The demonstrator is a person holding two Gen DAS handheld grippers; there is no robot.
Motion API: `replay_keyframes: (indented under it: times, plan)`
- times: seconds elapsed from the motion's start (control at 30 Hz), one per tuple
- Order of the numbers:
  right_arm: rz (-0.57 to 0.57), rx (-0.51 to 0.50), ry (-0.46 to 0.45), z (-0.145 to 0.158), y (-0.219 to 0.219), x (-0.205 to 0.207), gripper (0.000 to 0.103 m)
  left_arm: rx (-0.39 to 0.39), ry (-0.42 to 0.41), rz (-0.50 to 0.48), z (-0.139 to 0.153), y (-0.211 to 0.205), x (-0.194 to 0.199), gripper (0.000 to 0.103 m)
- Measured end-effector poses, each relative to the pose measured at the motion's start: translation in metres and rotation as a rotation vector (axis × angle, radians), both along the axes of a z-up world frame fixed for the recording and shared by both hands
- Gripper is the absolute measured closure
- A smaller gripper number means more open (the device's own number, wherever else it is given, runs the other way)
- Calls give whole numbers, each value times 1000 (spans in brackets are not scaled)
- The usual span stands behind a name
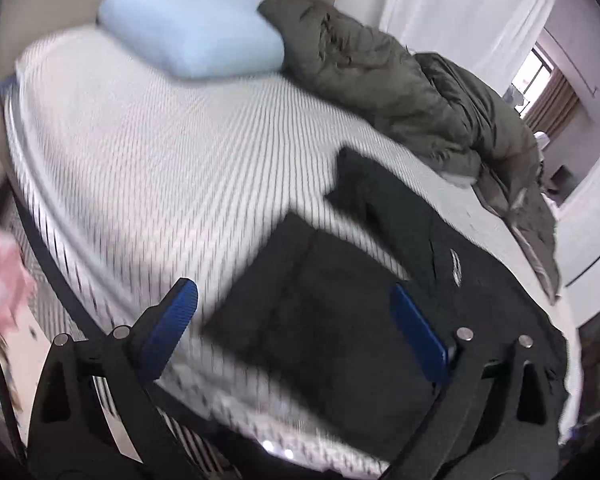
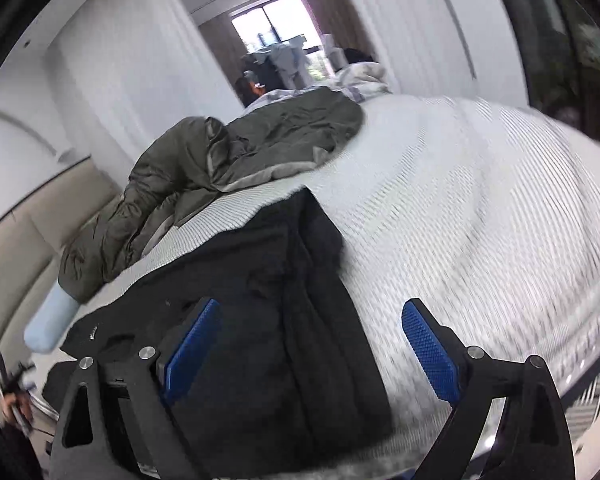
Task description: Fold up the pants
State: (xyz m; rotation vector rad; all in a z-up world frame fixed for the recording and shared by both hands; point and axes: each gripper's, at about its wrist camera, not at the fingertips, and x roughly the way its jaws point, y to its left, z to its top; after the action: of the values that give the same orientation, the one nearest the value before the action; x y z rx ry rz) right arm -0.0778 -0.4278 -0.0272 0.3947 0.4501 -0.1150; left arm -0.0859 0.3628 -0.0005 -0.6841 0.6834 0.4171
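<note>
Black pants (image 1: 340,280) lie spread on the white striped bed (image 1: 160,168), near its front edge. My left gripper (image 1: 296,300) is open and empty, hovering above the pants' left part. In the right wrist view the pants (image 2: 284,280) run away from me across the bed (image 2: 480,208). My right gripper (image 2: 312,320) is open and empty, above the pants' near end. Both views are blurred by motion.
A light blue pillow (image 1: 192,28) lies at the head of the bed. A crumpled olive-grey quilt (image 1: 420,92) lies along the far side, also in the right wrist view (image 2: 236,148). Pink cloth (image 1: 0,272) shows at the left, off the bed.
</note>
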Motion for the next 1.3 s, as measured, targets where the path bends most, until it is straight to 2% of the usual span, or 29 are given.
replay_keyframes:
  times: [0.1, 0.17, 0.27, 0.3, 0.37, 0.43, 0.53, 0.6, 0.67, 0.73, 0.87, 0.93, 0.97, 1.1, 1.2, 1.3]
  plan:
    - [-36, 71, -10, -17, -4, -33, 9, -133, -8, -42, -29, -10, -8, 26]
    - [-34, 122, -4, -31, -5, -43, 9, -169, -16, -93, -46, -20, -8, 30]
    - [-23, 151, 13, -45, -4, -50, 9, -170, 2, -99, -70, -28, 10, 34]
    - [-20, 161, 15, -49, -3, -50, 9, -169, 11, -84, -75, -28, 14, 38]
    - [-11, 187, 17, -56, 2, -47, 9, -158, 17, -39, -82, -25, 21, 57]
    - [-9, 203, 29, -62, 6, -47, 9, -173, -18, 20, -87, -22, 17, 73]
    - [-9, 215, 52, -71, 10, -47, 10, -149, -55, 39, -85, -26, 4, 83]
    - [-6, 227, 68, -80, 13, -46, 17, -118, -60, 33, -79, -26, 8, 86]
    - [14, 248, 79, -88, 15, -39, 34, -99, -65, 30, -71, -27, 4, 89]
    - [38, 257, 82, -92, 18, -29, 39, -91, -71, 29, -65, -28, -1, 92]
    - [28, 278, 71, -97, 19, -11, 74, -107, -71, 31, -54, -23, -13, 95]
    - [22, 258, 64, -95, 22, -12, 87, -106, -88, 34, -53, -23, -19, 98]
    - [22, 256, 60, -94, 22, -15, 90, -104, -93, 29, -53, -23, -22, 98]
    - [24, 266, 38, -97, 19, -34, 91, -105, -87, 17, -60, -20, -22, 100]
    - [32, 288, 7, -90, 18, -36, 91, -84, -103, 16, -47, -21, -19, 101]
    - [39, 260, -26, -73, 21, -34, 91, -61, -136, -5, -25, -18, -12, 102]
